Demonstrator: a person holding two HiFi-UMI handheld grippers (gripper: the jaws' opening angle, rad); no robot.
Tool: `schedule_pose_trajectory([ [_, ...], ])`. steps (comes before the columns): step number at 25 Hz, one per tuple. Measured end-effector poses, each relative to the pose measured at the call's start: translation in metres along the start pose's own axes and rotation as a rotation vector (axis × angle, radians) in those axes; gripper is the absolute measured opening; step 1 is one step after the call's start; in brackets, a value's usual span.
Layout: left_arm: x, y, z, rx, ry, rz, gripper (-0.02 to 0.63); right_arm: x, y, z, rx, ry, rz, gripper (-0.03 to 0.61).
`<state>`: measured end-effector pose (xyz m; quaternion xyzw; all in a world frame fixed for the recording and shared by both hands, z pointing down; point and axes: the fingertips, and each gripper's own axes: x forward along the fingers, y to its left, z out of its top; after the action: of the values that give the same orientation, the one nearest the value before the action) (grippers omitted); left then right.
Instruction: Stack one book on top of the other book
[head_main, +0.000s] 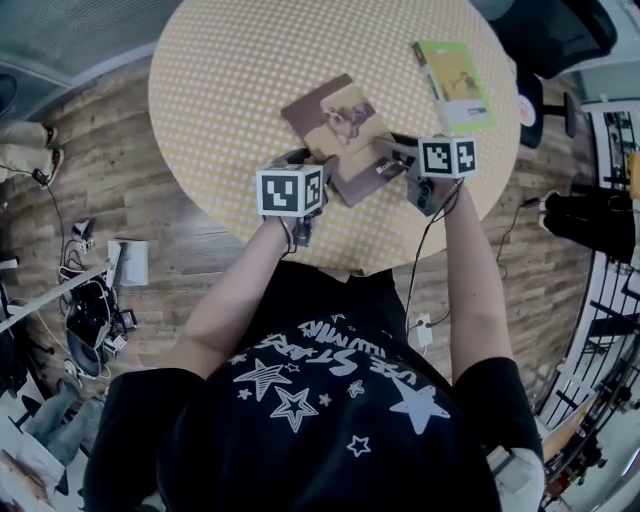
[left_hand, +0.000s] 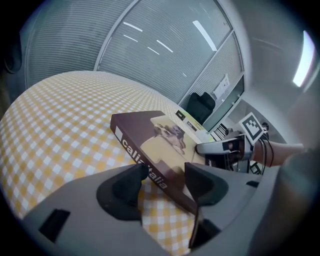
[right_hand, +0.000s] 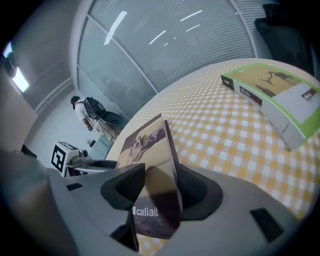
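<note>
brown book (head_main: 340, 125): near edge at both tools, corner pinched in right gripper (right_hand: 157, 185) | left gripper (left_hand: 165, 182): jaws wide, book's spine between them, not pressing | green book (right_hand: 272, 95): ahead-right of right gripper, well apart | we close left first, lift level, set down square on green

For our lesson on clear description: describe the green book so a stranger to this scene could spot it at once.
Start at the round table with the yellow checked cloth. Of the two books on it, the green book lies flat by itself on the right. Its bright green cover sets it apart from the brown book closer to the near edge.
</note>
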<state>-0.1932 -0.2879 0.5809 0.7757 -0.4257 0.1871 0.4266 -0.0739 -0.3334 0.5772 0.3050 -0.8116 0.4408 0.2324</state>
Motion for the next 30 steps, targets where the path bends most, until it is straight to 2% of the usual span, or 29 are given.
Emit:
schedule_pose_trajectory([
  [3,-0.001,-0.002,-0.005,-0.021,-0.012,0.013,0.270,-0.002,0.001,-0.006,0.004,-0.005,0.019,0.199],
  [7,-0.001,-0.002,-0.003,-0.035,-0.037,0.024,0.254,-0.003,0.005,-0.003,-0.061,0.020,0.017,0.186],
  [9,-0.005,-0.001,0.002,-0.091,-0.075,0.049,0.230,-0.008,0.008,0.000,-0.082,0.000,0.029,0.183],
  [11,-0.011,0.000,0.006,-0.155,-0.132,0.093,0.155,-0.013,0.013,0.002,-0.097,-0.018,0.053,0.173],
  [14,-0.010,-0.002,0.008,-0.180,-0.163,0.123,0.155,-0.018,0.015,0.001,-0.141,0.001,0.056,0.169],
  [17,-0.005,-0.009,0.014,-0.241,-0.201,0.125,0.149,-0.029,0.009,0.006,-0.157,-0.020,0.080,0.167],
  [23,-0.008,-0.040,0.041,-0.214,-0.284,0.171,0.147,-0.061,0.002,0.020,-0.160,-0.050,0.150,0.162],
  [30,-0.020,-0.061,0.064,-0.218,-0.371,0.174,0.146,-0.086,0.007,0.043,-0.165,-0.146,0.168,0.161],
])
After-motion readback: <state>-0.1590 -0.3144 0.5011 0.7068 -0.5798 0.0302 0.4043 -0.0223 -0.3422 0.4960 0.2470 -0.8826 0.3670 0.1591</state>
